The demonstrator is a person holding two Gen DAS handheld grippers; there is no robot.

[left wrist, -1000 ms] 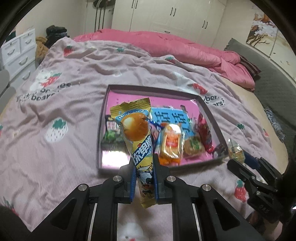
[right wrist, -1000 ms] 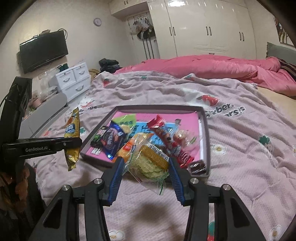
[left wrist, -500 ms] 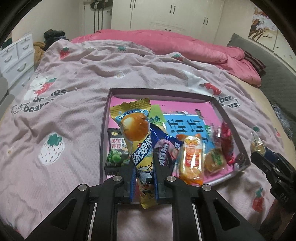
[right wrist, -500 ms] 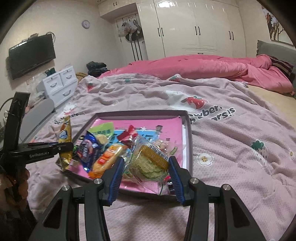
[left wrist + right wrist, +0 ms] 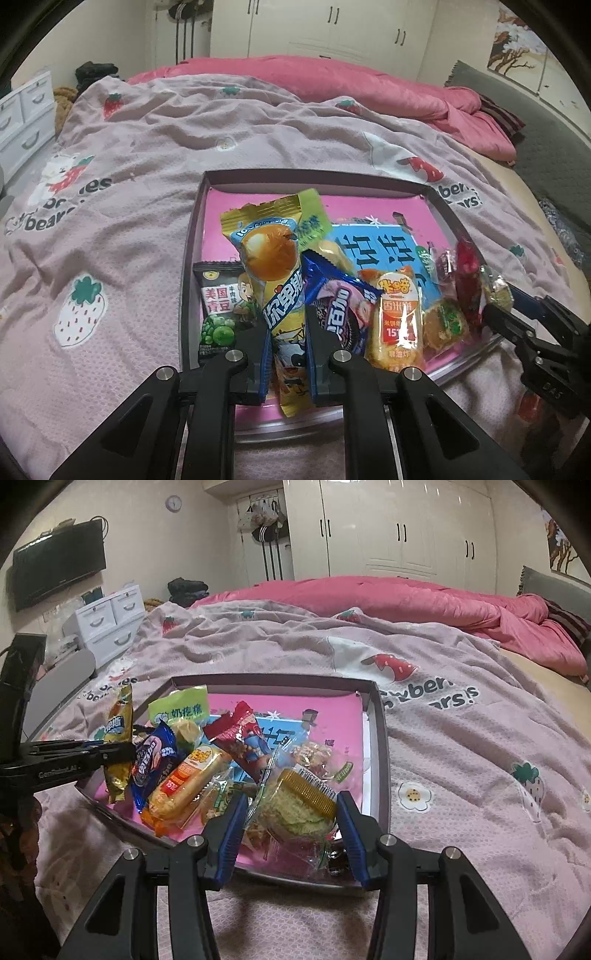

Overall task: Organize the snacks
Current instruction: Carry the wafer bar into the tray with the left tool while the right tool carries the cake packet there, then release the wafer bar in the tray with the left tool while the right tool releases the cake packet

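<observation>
Up close, the left gripper (image 5: 287, 332) is clamped on a long yellow-and-blue packet (image 5: 275, 273) printed with an orange ball, upright over the tray's (image 5: 188, 266) near left side. The right gripper (image 5: 290, 812) pinches a clear wrapper (image 5: 295, 805) holding a pale green cake, above the tray's near right corner. Further snacks (image 5: 184, 775) lie heaped on the pink tray, on the strawberry bedspread (image 5: 461, 757).

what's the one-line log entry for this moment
left gripper: shut on yellow snack packet | right gripper: shut on clear-wrapped cake | both over pink tray | phase: placing
</observation>
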